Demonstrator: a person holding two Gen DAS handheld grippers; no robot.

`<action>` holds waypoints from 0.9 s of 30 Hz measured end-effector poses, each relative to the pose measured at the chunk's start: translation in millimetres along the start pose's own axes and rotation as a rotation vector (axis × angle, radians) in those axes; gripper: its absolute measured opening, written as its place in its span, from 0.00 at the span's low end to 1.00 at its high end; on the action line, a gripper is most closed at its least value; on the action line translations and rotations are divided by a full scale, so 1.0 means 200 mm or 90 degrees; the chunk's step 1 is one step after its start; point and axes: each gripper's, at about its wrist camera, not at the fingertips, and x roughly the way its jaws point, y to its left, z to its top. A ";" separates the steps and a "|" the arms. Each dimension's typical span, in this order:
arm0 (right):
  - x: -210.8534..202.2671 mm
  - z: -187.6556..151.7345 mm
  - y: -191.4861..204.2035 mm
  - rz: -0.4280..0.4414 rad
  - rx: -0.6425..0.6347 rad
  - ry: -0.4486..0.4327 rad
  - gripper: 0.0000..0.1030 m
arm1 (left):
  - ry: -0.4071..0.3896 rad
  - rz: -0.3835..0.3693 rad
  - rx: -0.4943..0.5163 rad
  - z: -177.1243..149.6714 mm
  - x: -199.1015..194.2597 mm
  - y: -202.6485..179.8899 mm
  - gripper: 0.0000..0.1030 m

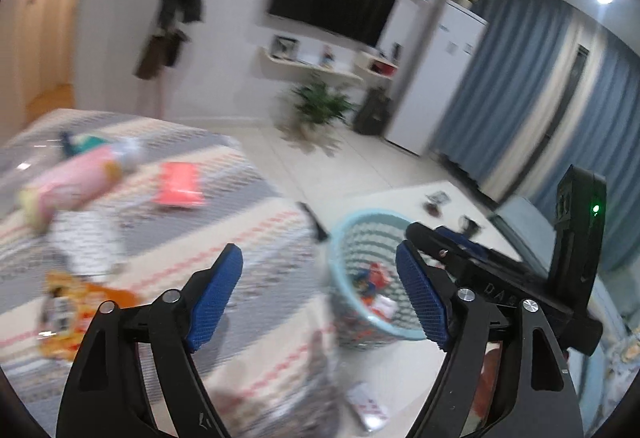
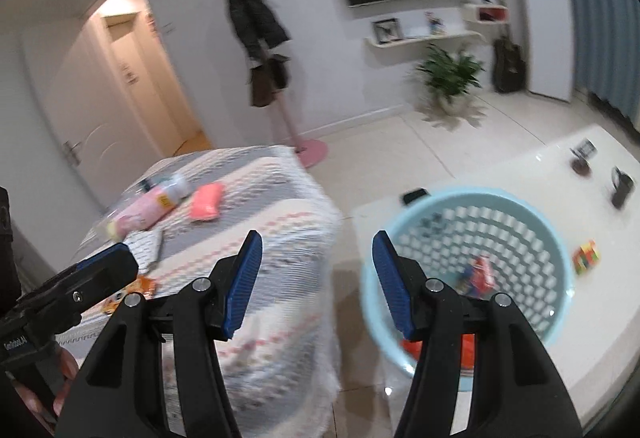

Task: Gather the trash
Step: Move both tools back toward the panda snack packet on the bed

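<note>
left gripper (image 1: 320,292) wide | right gripper (image 2: 316,282) wide | colourful cube (image 2: 586,257) right-view only

Wrappers (image 2: 480,272) in basket (image 2: 560,238)

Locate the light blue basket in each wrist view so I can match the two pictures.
Left wrist: the light blue basket sits lower centre-right, between the open blue fingers.
Right wrist: the basket fills the lower right, on the white table.
Shared landmark: the potted plant below the TV.
</note>
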 end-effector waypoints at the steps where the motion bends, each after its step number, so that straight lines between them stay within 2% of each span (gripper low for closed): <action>1: 0.02 0.00 0.06 0.011 -0.009 0.000 0.52 | -0.007 0.028 -0.001 -0.01 -0.04 0.04 0.78; 5: 0.13 0.00 0.22 0.060 -0.022 0.005 0.52 | 0.000 0.142 -0.019 -0.11 -0.13 0.24 0.81; 8: 0.26 -0.03 0.35 0.071 -0.045 0.025 0.51 | 0.019 0.178 -0.055 -0.19 -0.17 0.40 0.81; 10: 0.33 -0.05 0.44 0.080 -0.065 0.038 0.39 | 0.042 0.187 -0.067 -0.23 -0.17 0.47 0.81; 11: 0.39 -0.07 0.49 0.087 -0.078 0.054 0.36 | 0.060 0.184 -0.068 -0.25 -0.16 0.51 0.81; 12: 0.42 -0.08 0.53 0.096 -0.084 0.066 0.33 | 0.074 0.187 -0.065 -0.26 -0.15 0.52 0.81; 15: 0.52 -0.11 0.64 0.110 -0.093 0.090 0.32 | 0.090 0.211 -0.042 -0.27 -0.11 0.52 0.81; 18: 0.58 -0.13 0.71 0.113 -0.102 0.108 0.32 | 0.103 0.266 -0.001 -0.27 -0.04 0.48 0.81; 21: 0.61 -0.14 0.71 0.104 -0.105 0.121 0.32 | 0.121 0.322 0.037 -0.28 0.01 0.46 0.76; 22: 0.61 -0.13 0.71 0.108 -0.103 0.120 0.32 | 0.130 0.333 0.043 -0.28 0.02 0.47 0.68; 24: 0.62 -0.14 0.70 0.107 -0.098 0.126 0.32 | 0.140 0.334 0.044 -0.28 0.01 0.51 0.63; 27: 0.63 -0.14 0.68 0.112 -0.092 0.131 0.32 | 0.131 0.345 0.037 -0.29 -0.06 0.57 0.61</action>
